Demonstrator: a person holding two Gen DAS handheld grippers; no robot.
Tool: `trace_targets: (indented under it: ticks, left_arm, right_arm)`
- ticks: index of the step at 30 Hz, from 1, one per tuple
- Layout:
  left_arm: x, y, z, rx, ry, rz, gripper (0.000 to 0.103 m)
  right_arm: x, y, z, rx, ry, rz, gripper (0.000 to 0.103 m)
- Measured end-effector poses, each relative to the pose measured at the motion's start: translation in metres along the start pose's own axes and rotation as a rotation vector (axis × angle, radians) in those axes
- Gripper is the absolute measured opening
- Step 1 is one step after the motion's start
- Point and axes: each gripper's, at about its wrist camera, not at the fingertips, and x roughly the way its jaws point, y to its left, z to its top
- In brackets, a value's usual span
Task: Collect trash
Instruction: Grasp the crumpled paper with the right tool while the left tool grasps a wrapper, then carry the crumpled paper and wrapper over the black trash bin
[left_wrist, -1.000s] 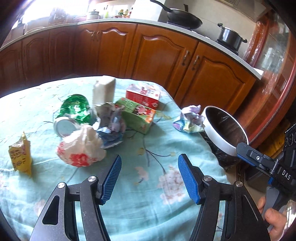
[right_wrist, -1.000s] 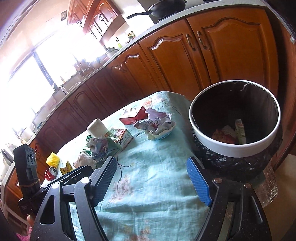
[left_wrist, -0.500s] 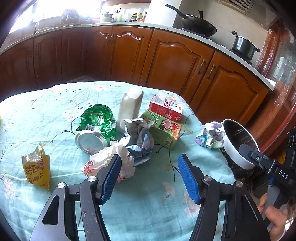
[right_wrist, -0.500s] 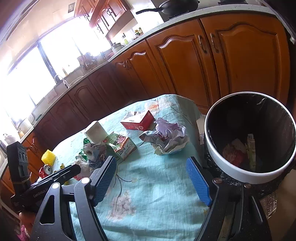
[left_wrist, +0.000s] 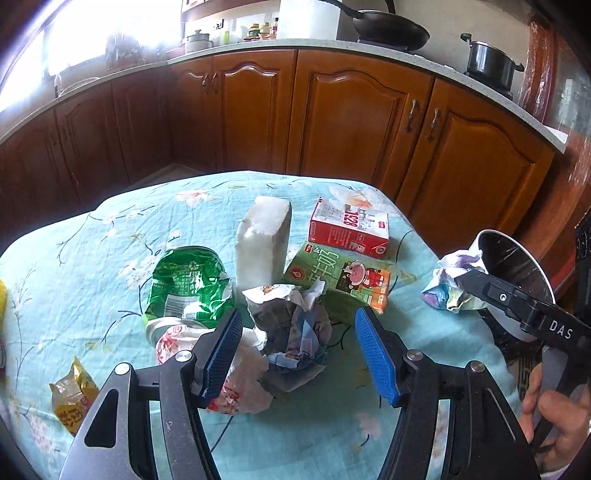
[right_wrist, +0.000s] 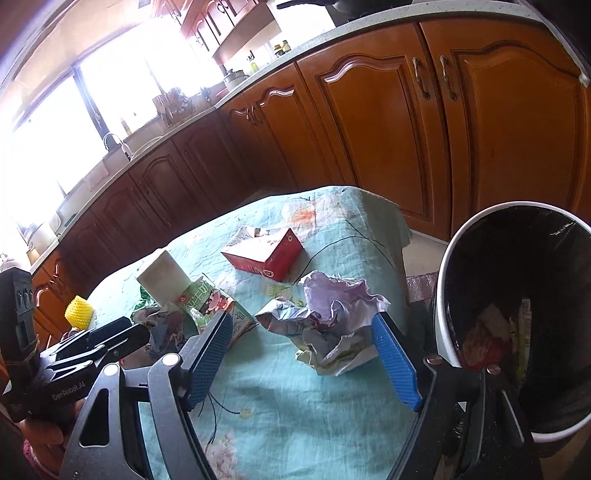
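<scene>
Both of my grippers hang over the table with jaws apart and nothing clamped. The left gripper (left_wrist: 299, 354) frames a grey crumpled paper wad (left_wrist: 295, 332) at 12 o'clock, its pads not pressing on it. The right gripper (right_wrist: 303, 354) frames a lilac crumpled paper ball (right_wrist: 332, 317) in the same way.

Progress, as I judge it: early. The trash bin (right_wrist: 450, 280), at 3 o'clock off the table edge in the right wrist view, holds only a few scraps at its bottom. Most litter is uncollected: a crushed green can (left_wrist: 188, 284) at 10 o'clock of the grey wad, a white plastic bag (left_wrist: 236, 384) partly under the left jaw, a yellow snack wrapper (left_wrist: 74, 402) at 8 o'clock, a white foam block (left_wrist: 264, 240) standing upright at 12 o'clock, a green milk carton (left_wrist: 343, 277) and a red carton (left_wrist: 351, 229) at 1 o'clock.

Obstructions: the grey wad touches the bag, the can and the green carton, so a closing jaw may snag a neighbour. The lilac ball lies clear, near the bin. A yellow ridged object (right_wrist: 78, 311) sits at the far table edge; I cannot identify it.
</scene>
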Motion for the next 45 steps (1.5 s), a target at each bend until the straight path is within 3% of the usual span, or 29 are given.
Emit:
trace_targets:
  ticks: [2,6,7,8,9,10,14,23,25,26,27,29,30,35,37,38,45]
  left_arm:
    - [0.001,-0.004,0.003,0.011,-0.007,-0.015,0.063]
    - [0.015,-0.014,0.004,0.079,0.021,0.038,0.061]
    - [0.020,-0.015,0.003,0.092,0.029,0.049,0.053]
    - [0.026,-0.017,0.002,0.103,0.044,0.050,0.034]
    - [0.030,-0.018,0.001,0.108,0.063,0.043,0.023]
    - [0.035,-0.018,0.000,0.110,0.080,0.035,0.012]
    - [0.032,-0.021,-0.004,0.129,0.051,0.018,0.001]
    - [0.000,-0.018,-0.014,0.106,-0.013,-0.050,0.000]
    - [-0.009,-0.013,-0.017,0.083,-0.017,-0.069,0.000]
    - [-0.013,-0.011,-0.017,0.073,-0.018,-0.079,0.000]
    - [-0.017,-0.008,-0.017,0.065,-0.022,-0.086,0.000]
    - [-0.022,-0.005,-0.018,0.057,-0.030,-0.089,0.000]
    - [-0.024,-0.005,-0.018,0.052,-0.030,-0.091,0.000]
    - [-0.027,-0.002,-0.017,0.022,-0.018,-0.119,0.000]
    - [-0.027,-0.003,-0.016,0.020,-0.017,-0.125,0.000]
    - [-0.028,-0.004,-0.016,0.023,-0.018,-0.126,0.000]
    - [-0.029,-0.025,-0.013,0.042,-0.024,-0.160,0.000]
  right_arm:
    - [0.006,0.000,0.001,-0.012,0.008,-0.011,0.076]
    - [0.017,0.000,-0.001,-0.023,0.042,-0.031,0.045]
    - [0.017,0.000,-0.002,-0.030,0.039,-0.035,0.041]
    - [0.015,0.001,-0.003,-0.037,0.035,-0.037,0.034]
    - [0.013,0.002,-0.002,-0.042,0.030,-0.039,0.018]
    - [0.010,0.003,-0.003,-0.048,0.025,-0.038,0.013]
    - [0.000,0.005,-0.004,-0.056,0.013,-0.029,0.000]
    - [-0.031,0.012,-0.013,-0.061,-0.023,0.013,0.001]
    - [-0.031,0.008,-0.010,-0.040,-0.034,0.030,0.010]
    - [-0.030,0.005,-0.007,-0.025,-0.031,0.024,0.020]
    - [-0.028,0.003,-0.004,-0.016,-0.032,0.026,0.043]
    - [-0.021,0.003,0.003,-0.026,-0.043,0.017,0.072]
    - [-0.016,0.004,0.007,-0.043,-0.049,0.002,0.072]
    - [0.022,0.004,0.023,-0.078,0.008,-0.018,0.068]
    - [0.032,0.003,0.023,-0.084,0.037,-0.013,0.037]
    - [0.035,0.003,0.022,-0.083,0.051,-0.013,0.006]
    - [-0.011,-0.004,0.007,-0.051,-0.015,-0.008,0.003]
